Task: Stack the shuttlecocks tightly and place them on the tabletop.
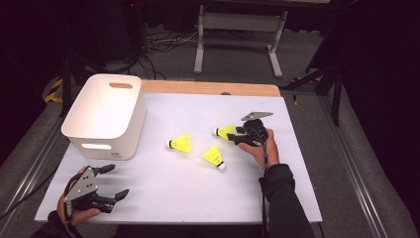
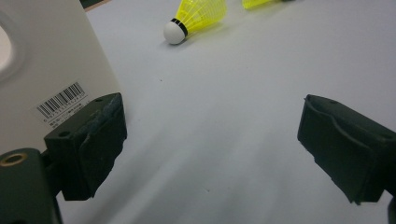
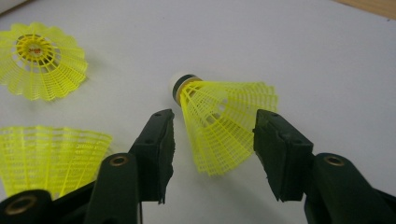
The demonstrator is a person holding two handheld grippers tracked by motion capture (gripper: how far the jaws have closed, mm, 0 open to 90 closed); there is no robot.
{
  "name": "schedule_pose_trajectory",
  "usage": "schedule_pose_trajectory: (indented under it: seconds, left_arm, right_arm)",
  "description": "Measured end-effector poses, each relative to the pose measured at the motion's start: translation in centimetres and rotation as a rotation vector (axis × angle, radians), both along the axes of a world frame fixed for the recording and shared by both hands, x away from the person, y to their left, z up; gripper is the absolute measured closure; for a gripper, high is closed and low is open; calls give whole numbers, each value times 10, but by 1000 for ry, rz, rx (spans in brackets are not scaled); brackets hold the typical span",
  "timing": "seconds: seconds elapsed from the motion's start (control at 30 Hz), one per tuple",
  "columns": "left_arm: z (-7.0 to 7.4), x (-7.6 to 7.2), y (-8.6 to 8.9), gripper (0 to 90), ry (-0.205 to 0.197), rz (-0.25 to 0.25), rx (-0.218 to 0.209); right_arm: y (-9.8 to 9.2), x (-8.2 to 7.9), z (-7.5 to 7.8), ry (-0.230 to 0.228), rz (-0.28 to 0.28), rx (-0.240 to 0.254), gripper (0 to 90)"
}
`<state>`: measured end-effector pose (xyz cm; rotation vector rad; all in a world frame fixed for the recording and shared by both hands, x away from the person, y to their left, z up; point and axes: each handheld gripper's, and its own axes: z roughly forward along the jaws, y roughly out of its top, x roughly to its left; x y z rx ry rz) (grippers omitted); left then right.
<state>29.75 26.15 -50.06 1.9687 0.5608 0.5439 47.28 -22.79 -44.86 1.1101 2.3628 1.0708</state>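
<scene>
**Right gripper's jaws straddling a yellow shuttlecock on the white table**

At the far left, the left gripper (image 1: 111, 181) is resting low near the table's near edge, held in a person's left hand (image 1: 74, 210), its two black jaws standing spread wide with nothing between them. In the left gripper view, bare tabletop is lying between its pads (image 2: 91, 144).

Just beyond it, the white rectangular plastic bin (image 1: 106, 116) with cut-out handles is sitting at the left of the white table surface (image 1: 163, 193).

Moving right, a yellow plastic-skirted shuttlecock with a white cork (image 1: 180, 144) is lying on its side near the middle, and a second one (image 1: 214, 156) is lying just beside it, cork pointing toward the person.

Further right, the third yellow shuttlecock (image 3: 222, 123) is lying on the table with its mesh skirt sitting between the jaws of the right gripper (image 3: 212, 140). Those jaws are standing open on either side of the skirt, close to it without pressing it. The person's right hand (image 1: 260, 148) is gripping the tool from behind.
</scene>
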Motion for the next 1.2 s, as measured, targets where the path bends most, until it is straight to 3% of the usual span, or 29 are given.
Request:
schedule_pose_trajectory:
  seconds: [0.13,0.17,0.27,0.5,0.8,1.2]
  left_arm:
    - [1,-1,2,91,-4,3,-14]
    - [1,-1,2,91,-4,3,-13]
    - [2,-1,1,91,-10,-1,-8]
    - [1,-1,0,91,-10,-2,-2]
    - [2,-1,0,90,-10,0,3]
    - [2,-2,0,91,-10,-3,2]
  right_arm:
    - [10,2,-5,13,18,-37,653]
    - [12,2,-4,12,32,-28,748]
    - [14,2,-2,11,51,-5,883]
    - [20,-1,8,-15,84,5,900]
    - [41,-17,27,-36,188,18,900]
    - [77,-27,29,10,279,-35,900]
